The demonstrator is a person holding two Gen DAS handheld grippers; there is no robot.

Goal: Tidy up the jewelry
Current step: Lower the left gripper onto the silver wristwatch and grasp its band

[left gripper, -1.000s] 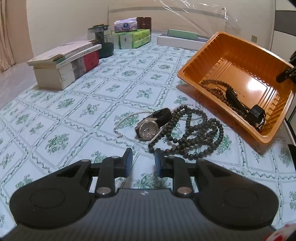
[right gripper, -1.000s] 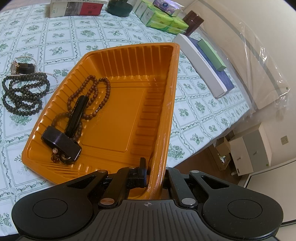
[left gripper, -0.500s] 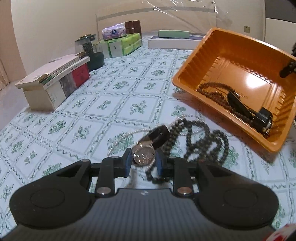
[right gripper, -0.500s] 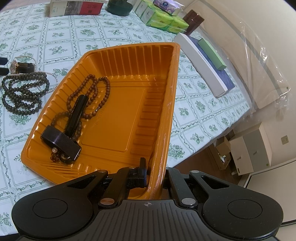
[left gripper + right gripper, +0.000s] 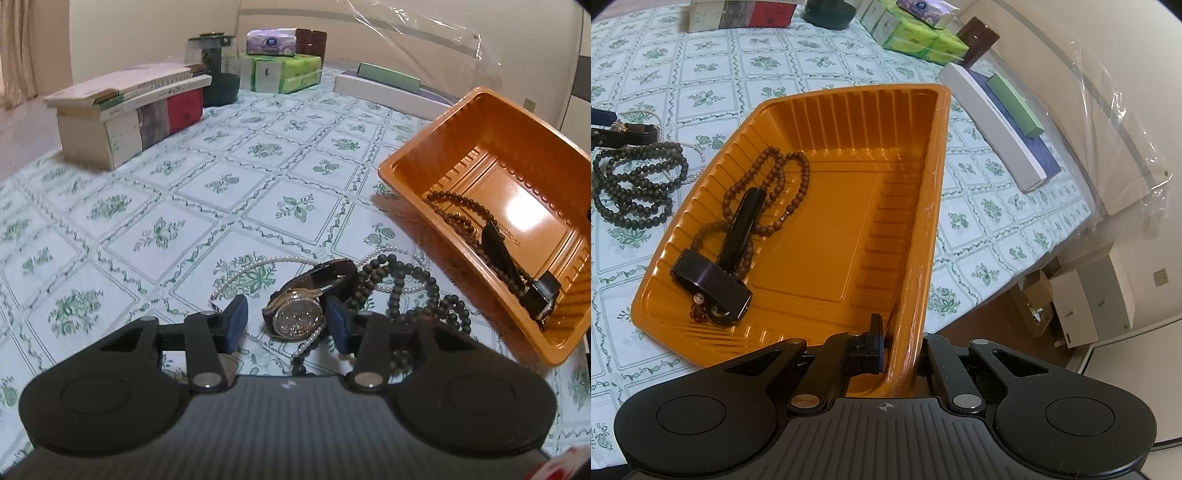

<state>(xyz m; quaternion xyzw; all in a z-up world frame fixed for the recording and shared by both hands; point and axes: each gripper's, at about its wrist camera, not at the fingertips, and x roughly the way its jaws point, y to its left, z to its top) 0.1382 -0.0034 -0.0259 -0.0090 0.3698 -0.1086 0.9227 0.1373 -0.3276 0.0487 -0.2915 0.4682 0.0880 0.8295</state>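
A glittery-faced watch (image 5: 297, 317) with a dark strap lies on the floral tablecloth, on a thin pearl necklace (image 5: 258, 263) and beside dark bead strands (image 5: 400, 288). My left gripper (image 5: 284, 325) is open, its blue pads either side of the watch face. My right gripper (image 5: 899, 350) is shut on the near rim of the orange tray (image 5: 923, 206), holding it tilted. The tray (image 5: 480, 122) holds a brown bead necklace (image 5: 775, 184) and a black watch (image 5: 713, 278). The dark beads (image 5: 631, 188) show left of the tray.
A stack of books (image 5: 129, 114), a dark jar (image 5: 218, 74), green tissue packs (image 5: 280, 70) and flat boxes (image 5: 384, 88) stand along the far side of the table. The table edge and floor boxes (image 5: 1086, 295) lie to the right.
My left gripper moved forward and down to the watch and its jaws opened wider around the face. The right gripper and tray stayed put.
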